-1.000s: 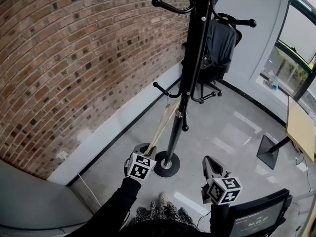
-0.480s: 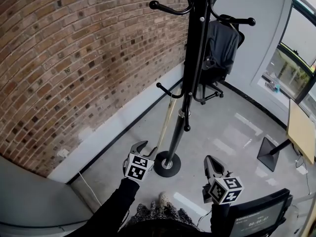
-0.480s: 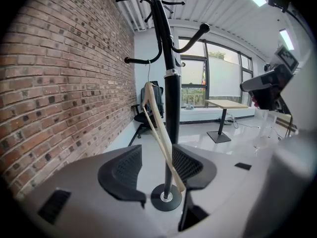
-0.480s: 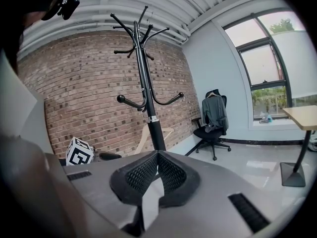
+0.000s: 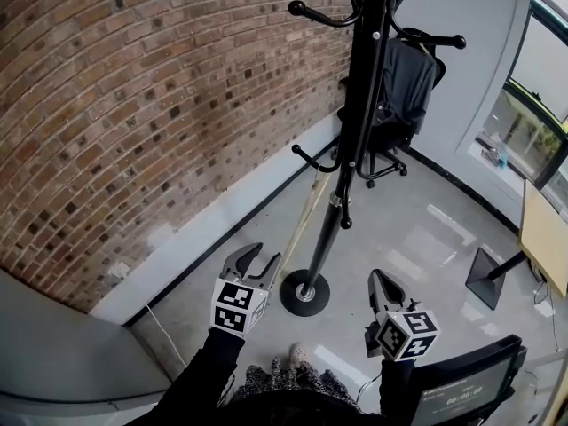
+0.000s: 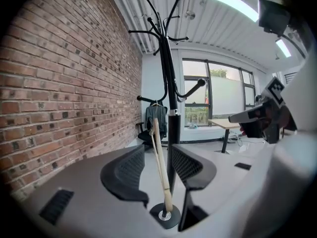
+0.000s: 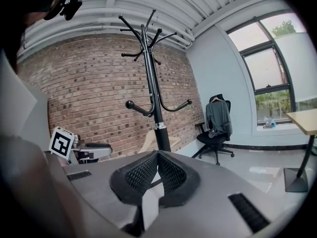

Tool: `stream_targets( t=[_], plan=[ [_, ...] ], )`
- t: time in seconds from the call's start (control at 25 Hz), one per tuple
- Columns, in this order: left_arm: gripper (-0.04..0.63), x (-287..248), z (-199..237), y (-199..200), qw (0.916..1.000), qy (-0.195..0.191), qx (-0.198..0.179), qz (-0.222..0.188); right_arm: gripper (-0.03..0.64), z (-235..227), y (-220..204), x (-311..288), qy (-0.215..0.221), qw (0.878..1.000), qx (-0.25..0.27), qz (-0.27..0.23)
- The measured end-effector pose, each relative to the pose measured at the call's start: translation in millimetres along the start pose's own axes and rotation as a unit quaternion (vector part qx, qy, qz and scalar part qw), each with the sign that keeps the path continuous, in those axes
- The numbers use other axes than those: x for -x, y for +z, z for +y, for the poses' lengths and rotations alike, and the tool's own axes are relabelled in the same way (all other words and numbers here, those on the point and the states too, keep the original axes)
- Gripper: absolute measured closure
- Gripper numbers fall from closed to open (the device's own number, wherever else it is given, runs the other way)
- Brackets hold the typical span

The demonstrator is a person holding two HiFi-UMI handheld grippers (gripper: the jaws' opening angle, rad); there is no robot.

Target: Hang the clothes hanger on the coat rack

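The left gripper (image 5: 264, 256) stands with its jaws wide apart, having just been opening. The lower end of the wooden clothes hanger (image 6: 159, 157) shows in the gap, and neither pad presses on it. The right gripper (image 7: 157, 154) has its jaw tips closed together on nothing and is well apart from the hanger. The hanger hangs by its hook from a low arm of the black coat rack (image 5: 355, 131) and slants down beside the pole, near the brick wall (image 5: 133, 105)
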State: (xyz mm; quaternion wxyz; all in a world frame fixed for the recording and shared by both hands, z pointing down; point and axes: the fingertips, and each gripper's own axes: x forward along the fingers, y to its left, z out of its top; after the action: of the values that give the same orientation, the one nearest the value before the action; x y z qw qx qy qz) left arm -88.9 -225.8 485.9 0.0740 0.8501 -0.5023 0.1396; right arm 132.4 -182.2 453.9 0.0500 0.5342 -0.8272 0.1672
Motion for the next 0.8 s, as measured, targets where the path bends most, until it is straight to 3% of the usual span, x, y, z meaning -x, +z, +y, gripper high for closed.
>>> stream_targets(
  t=[0.2, 0.32, 0.56, 0.8],
  plan=[
    [0.43, 24, -3, 35, 0.9989, -0.005, 0.01, -0.045, 0.607, 12, 17, 2, 0.001, 1.0, 0.017, -0.021],
    [0.518, 36, -4, 40, 0.9984, -0.004, 0.007, -0.056, 0.607, 19, 28, 7, -0.001, 0.999, 0.025, -0.036],
    [0.583, 58, -11, 38, 0.9981, -0.008, -0.001, -0.061, 0.607, 33, 34, 21, -0.004, 0.997, 0.04, -0.061],
    [0.588, 77, -24, 34, 0.9981, -0.014, -0.014, -0.058, 0.607, 43, 34, 35, -0.01, 0.997, 0.047, -0.062]
  ],
)
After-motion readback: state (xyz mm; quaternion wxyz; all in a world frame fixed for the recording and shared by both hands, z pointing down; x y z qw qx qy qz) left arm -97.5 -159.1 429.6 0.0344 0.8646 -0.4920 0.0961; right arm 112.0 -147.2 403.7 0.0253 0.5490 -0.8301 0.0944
